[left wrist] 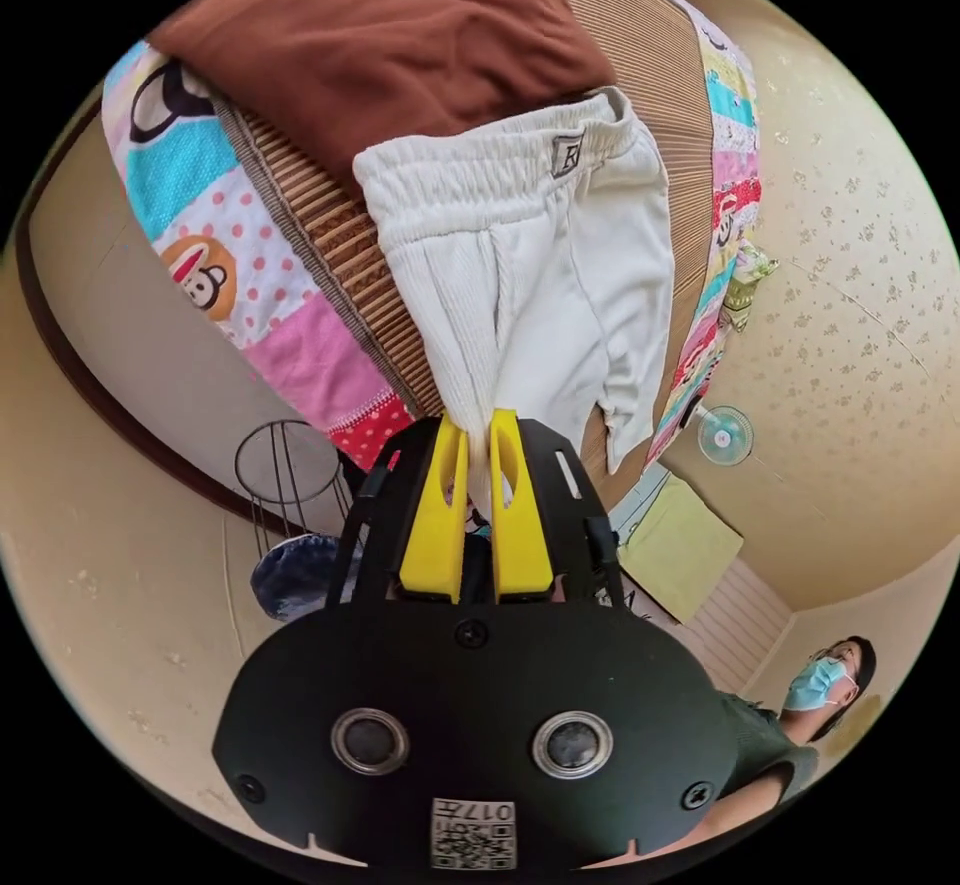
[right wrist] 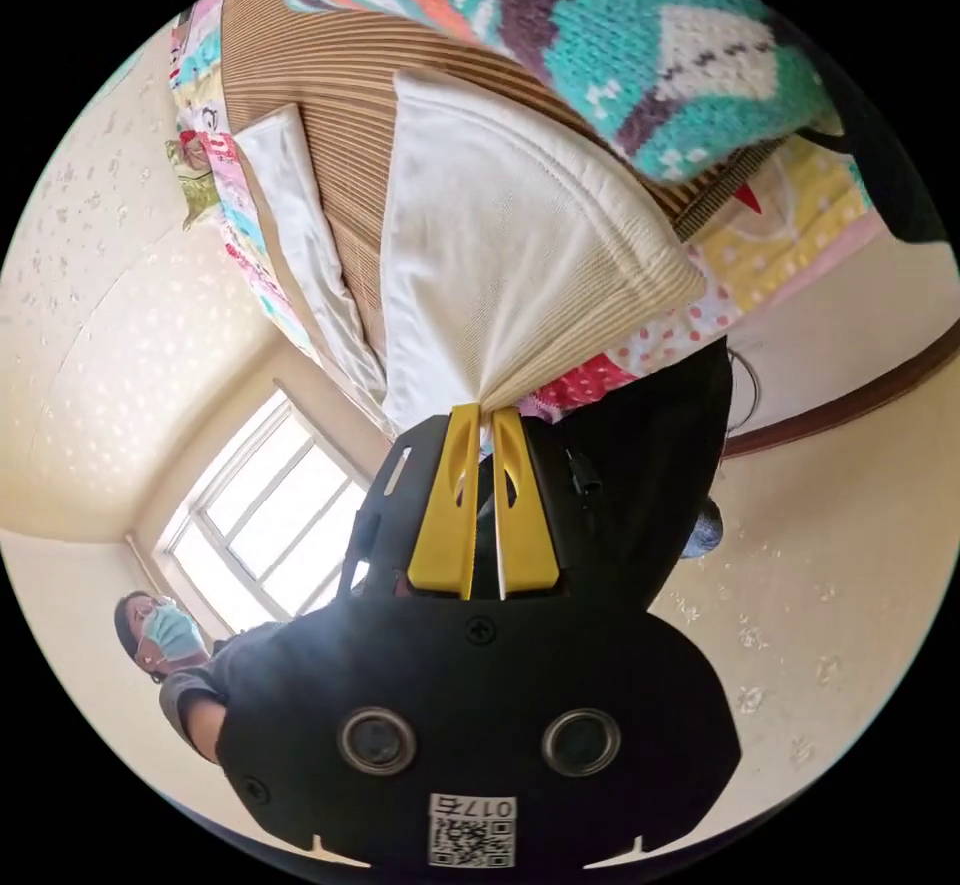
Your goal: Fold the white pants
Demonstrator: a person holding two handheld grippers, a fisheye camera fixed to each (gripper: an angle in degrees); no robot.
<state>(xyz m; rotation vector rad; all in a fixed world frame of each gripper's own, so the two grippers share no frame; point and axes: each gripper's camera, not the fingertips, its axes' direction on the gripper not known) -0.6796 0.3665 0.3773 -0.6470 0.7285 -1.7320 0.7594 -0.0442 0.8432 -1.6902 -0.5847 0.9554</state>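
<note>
A bed (left wrist: 330, 235) covered with a ribbed bamboo mat (right wrist: 330, 55) over a patchwork cartoon quilt (left wrist: 210, 225) carries the clothes in both views. In the left gripper view a brown garment (left wrist: 380, 25) lies on the mat, touching the waistband end of the white pants (left wrist: 540, 275). In the right gripper view a knitted sweater (right wrist: 640, 35) in teal, orange and purple lies on the mat just beside the pants, its edge overlapping them.

The white pants (right wrist: 500, 235) rest on the mat and are drawn up from it toward each camera. In the left gripper view the elastic waistband lies against the brown garment, and the ribbed fabric gathers into a narrow bunch at the left gripper (left wrist: 478, 425), whose yellow jaws are closed nearly together with both pressing on that bunch. In the right gripper view the cloth fans out from the right gripper (right wrist: 484, 417), whose yellow jaws likewise clamp a gathered corner between them.

A person (left wrist: 800, 715) stands near the wall, and a small fan (left wrist: 725, 435) sits beyond the bed.
</note>
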